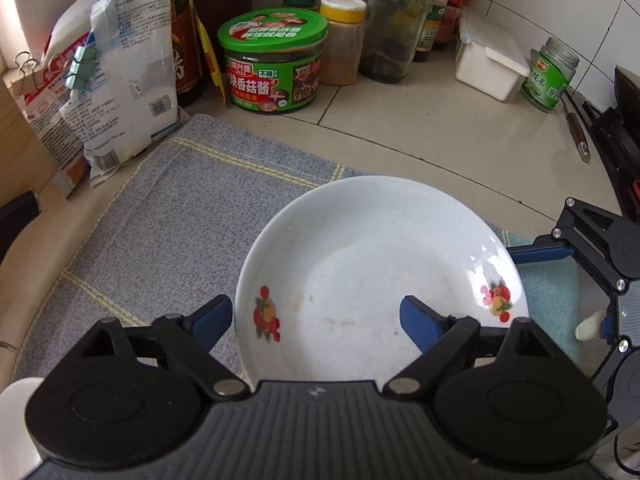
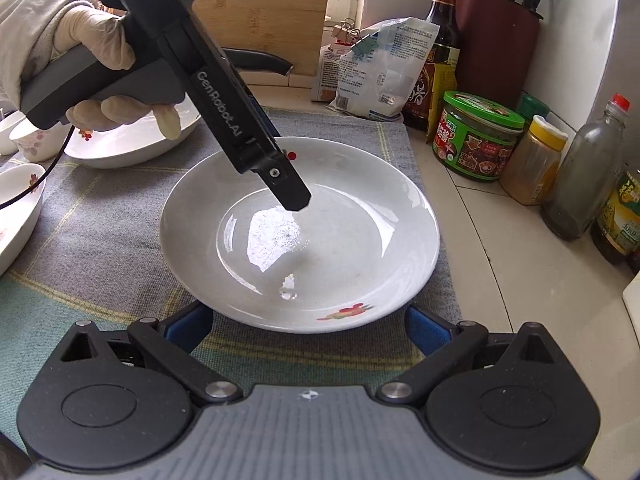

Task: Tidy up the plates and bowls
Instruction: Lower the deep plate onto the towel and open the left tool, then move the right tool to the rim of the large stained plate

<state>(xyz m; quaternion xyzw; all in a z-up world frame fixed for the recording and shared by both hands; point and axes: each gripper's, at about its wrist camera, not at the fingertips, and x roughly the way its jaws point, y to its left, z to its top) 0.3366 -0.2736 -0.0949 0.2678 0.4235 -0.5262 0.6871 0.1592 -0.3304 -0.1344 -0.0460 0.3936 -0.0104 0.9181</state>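
With the white plate [image 1: 376, 276] lying flat on the grey cloth [image 1: 168, 216], both the left claw [image 1: 316, 316] and right claw [image 2: 308, 326] gape apart, so slide one finger under its near rim before pinching firmly.

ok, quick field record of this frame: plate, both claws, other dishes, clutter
plate: white plate with fruit print, flat on the grey cloth mat
left claw: left claw open, fingers straddling the plate's near rim, not gripping
right claw: right claw open, at the plate's near edge, no contact visible
other dishes: white bowls at the mat's far left, behind the gloved hand
clutter: green-lidded sauce jar, yellow-capped spice jar, bottles, clipped bags
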